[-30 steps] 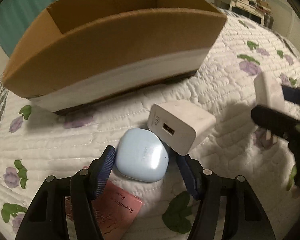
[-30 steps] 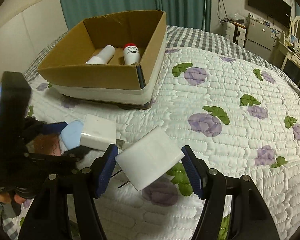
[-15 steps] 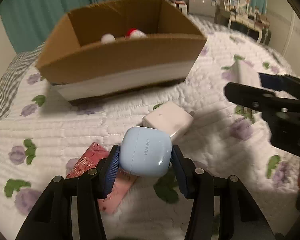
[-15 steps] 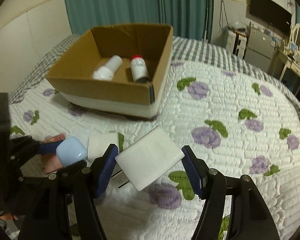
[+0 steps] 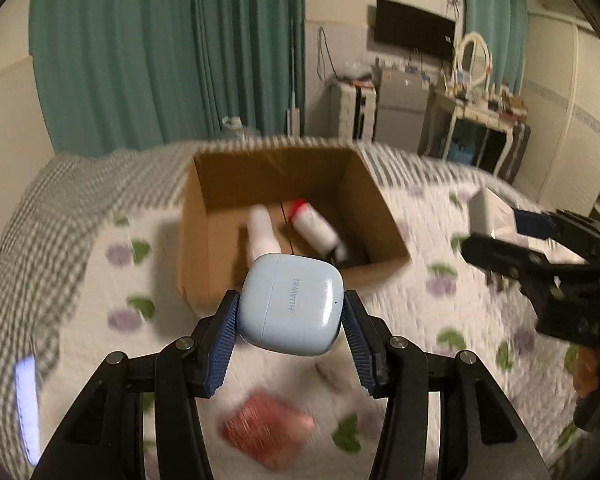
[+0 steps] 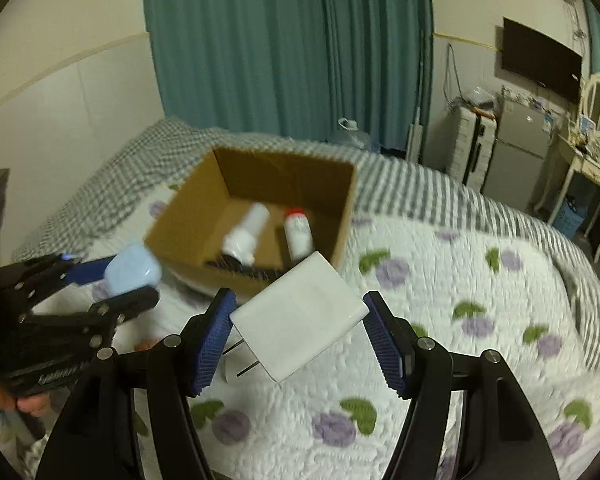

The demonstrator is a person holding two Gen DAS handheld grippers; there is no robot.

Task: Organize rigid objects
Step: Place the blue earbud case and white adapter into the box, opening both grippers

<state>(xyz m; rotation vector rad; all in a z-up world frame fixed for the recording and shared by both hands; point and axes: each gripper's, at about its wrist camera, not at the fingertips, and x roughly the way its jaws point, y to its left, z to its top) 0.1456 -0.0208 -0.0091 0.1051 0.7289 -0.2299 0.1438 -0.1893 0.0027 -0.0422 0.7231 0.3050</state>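
1. The left hand-held gripper [image 5: 292,316] has its blue pads pressed on either side of a pale blue earbud case [image 5: 291,304], held clear above the bed.
2. The right hand-held gripper [image 6: 300,328] clamps a white charger plug [image 6: 300,318] by two corners, its metal prongs pointing down to the left, also up in the air.
3. In the right wrist view the left hand-held gripper and its case sit to the left, near the cardboard box [image 6: 192,220].
4. The box stands open on the flowered quilt [image 6: 459,280]; inside lie a white bottle [image 6: 246,232] and a red-capped bottle [image 6: 298,232], side by side.
5. Below the left hand-held gripper a reddish packet [image 5: 268,426] lies blurred on the quilt.
6. Teal curtains [image 6: 284,48] hang behind the bed.
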